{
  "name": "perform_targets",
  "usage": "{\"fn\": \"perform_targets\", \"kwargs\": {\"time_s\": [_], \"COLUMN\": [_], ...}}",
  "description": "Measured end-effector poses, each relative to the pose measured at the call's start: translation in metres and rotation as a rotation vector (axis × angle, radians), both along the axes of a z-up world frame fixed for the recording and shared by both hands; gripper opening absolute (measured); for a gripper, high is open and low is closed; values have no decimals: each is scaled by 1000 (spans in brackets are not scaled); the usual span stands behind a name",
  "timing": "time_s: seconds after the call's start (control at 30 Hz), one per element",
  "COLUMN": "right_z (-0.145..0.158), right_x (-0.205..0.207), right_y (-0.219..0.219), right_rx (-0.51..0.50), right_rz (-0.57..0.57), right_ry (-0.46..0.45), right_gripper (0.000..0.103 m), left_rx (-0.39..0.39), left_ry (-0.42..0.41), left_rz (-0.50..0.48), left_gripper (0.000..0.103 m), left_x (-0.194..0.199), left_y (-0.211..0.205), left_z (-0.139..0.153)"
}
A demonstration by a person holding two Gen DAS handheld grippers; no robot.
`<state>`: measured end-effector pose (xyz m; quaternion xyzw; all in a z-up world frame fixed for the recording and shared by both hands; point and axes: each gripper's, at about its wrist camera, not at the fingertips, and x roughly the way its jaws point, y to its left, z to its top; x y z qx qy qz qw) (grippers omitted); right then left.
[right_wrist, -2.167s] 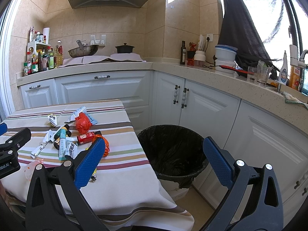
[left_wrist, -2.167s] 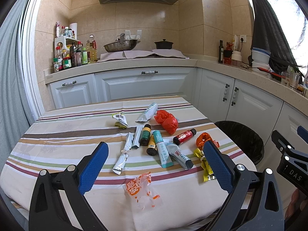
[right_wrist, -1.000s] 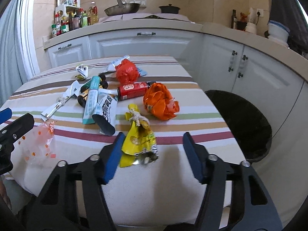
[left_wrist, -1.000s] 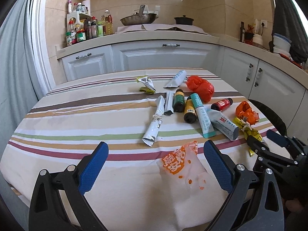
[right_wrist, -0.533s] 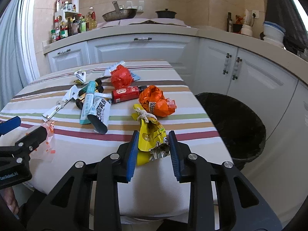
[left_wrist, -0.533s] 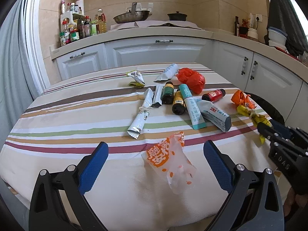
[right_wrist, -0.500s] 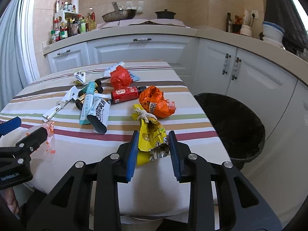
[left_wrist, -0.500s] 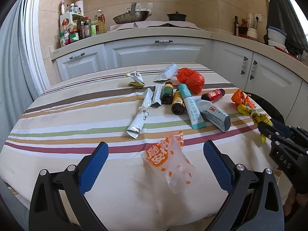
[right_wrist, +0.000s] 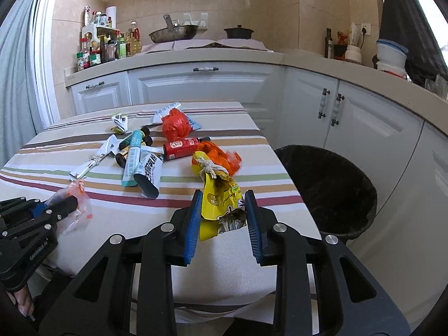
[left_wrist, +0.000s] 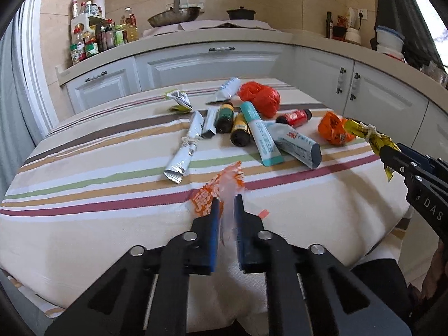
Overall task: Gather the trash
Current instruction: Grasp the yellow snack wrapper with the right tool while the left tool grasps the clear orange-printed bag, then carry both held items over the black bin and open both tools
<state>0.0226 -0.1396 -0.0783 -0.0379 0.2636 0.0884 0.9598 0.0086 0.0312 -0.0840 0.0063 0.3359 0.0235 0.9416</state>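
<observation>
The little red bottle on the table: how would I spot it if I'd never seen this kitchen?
Start at the striped tablecloth and find the heap of litter in its middle. On the heap's side nearest the black bin, the red bottle lies flat between a red bag and an orange bag. It alone is a smooth red cylinder with a dark cap.

Home kitchen: wok (right_wrist: pixel 173 33), white cabinets (right_wrist: pixel 201 84), condiment bottles (right_wrist: pixel 109 46).

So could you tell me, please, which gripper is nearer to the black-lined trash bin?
Right. The right gripper, shut on the yellow snack wrapper, sits at the table corner beside the trash bin; the left gripper, clamping the clear orange-printed bag, is further along the table's near edge.
</observation>
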Motion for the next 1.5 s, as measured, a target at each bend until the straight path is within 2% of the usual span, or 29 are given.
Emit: {"fn": "perform_targets", "kwargs": {"time_s": [0.23,0.4,0.63,0.8,0.97,1.33,1.37,1.43,1.47,1.5], "right_z": [16,37,47,37,25,-2,-5,-12,-14,-18], "right_x": [-3,2,29,56,80,129,135,144,149,152], "right_y": [-10,-28,-71,-105,-134,-182,-187,-194,-198,-200], "right_rx": [18,33,18,20,28,66,74,78,82,88], "right_rz": [-30,-84,-203,-285,-340,-408,-409,-426,-428,-429], "right_ry": [-40,-90,-129,-104,-80,-26,-15,-7,0,10], "right_gripper": [29,29,29,29,29,31,31,35,41,47], "left_rx": [-13,-42,-62,-94,-86,-32,-24,-15,-12,-15], "left_ry": [-72,-120,-182,-141,-121,3,15,31,37,44], "left_rz": [7,-33,-143,-215,-278,-356,-359,-356,-349,-345], "left_gripper": [9,9,9,9,9,10,13,25,38,45], "left_x": [-6,5,46,88,122,194,198,205,208,210], "left_y": [4,-6,-54,-91,-136,-211,-216,-222,-223,-224], "left_z": [23,48,74,76,75,40,37,32,30,28]}}
